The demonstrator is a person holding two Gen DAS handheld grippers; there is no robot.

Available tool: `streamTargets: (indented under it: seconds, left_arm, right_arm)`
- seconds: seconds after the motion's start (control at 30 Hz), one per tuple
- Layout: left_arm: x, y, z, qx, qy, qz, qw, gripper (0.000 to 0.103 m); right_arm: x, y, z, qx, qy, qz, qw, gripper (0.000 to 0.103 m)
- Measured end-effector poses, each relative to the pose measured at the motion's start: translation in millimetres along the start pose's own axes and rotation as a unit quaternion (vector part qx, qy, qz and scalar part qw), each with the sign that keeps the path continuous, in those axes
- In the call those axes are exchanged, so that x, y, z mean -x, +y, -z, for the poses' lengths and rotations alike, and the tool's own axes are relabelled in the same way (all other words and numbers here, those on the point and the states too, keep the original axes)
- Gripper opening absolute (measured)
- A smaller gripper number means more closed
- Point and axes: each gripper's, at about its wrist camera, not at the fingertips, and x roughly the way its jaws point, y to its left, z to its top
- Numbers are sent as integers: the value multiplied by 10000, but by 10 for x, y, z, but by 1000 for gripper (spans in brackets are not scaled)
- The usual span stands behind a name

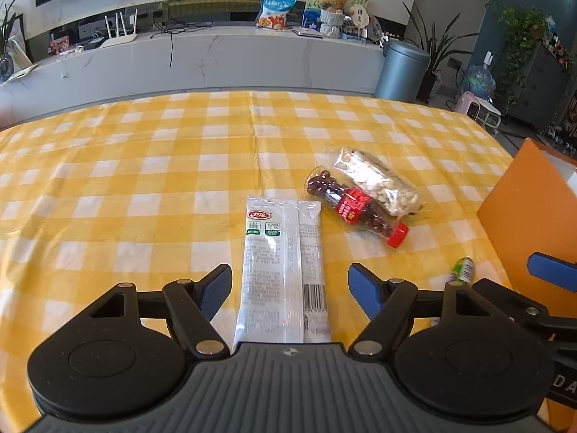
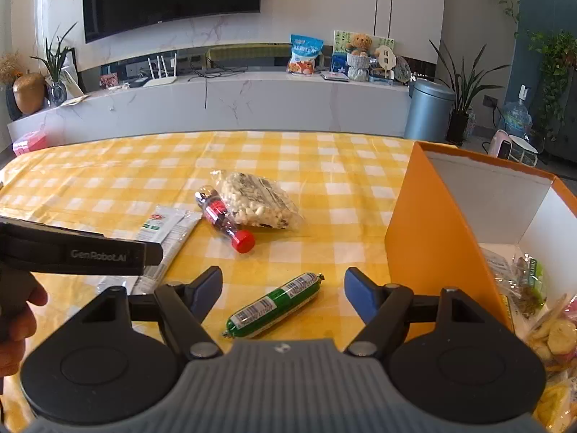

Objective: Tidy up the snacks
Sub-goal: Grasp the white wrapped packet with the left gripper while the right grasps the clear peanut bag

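Orange box [image 2: 432, 238] at 3 o'clock already holds several snacks, four left on cloth: left gripper [image 1: 290, 288] jaws wide over white sachet [image 1: 274, 270], right gripper [image 2: 283, 292] jaws wide over green sausage [image 2: 274, 305], neither gripped.

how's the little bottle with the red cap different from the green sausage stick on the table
The little bottle is clear plastic showing dark round candies, with a red label and cap; the green sausage stick is an opaque green wrapper with white barcode labels.

The bottle touches the bag of pale nuts; the sausage lies alone, between the right gripper's open jaws.

Both lie on their sides on the yellow checked tablecloth, outside the orange box.
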Motion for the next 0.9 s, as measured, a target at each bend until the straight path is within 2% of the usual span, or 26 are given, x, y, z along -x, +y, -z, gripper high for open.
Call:
streamTargets:
  seconds: [0.13,0.3,0.47,0.77,0.83,0.9]
  left_arm:
    - [-99,28,-13,-30,17,-116,9999,86]
    - [-144,39,-13,-11,129,4,9999,79]
    - [-146,-2,-17,-200,157,-157,9996,65]
    - [-138,4,-63,-211,154,-107,9996,55]
    - [-141,15,-77,-240,153,-126,9995,55]
    - [-145,28,-97,-266,151,-160,9994,55]
  right_arm:
    - [-110,-25,-40,-81,85,-46,9999,73]
    - [-229,-20,-146,-166,25,-128,9998,74]
    - [-326,-2,-249,-257,-21,-261,9993,74]
    - [-532,50,-420,-227,-114,-375,9990,74]
    - [-593,47,-461,-336,-104,-410,9985,80]
    - [-672,52,-518,-543,-100,-416,9976,82]
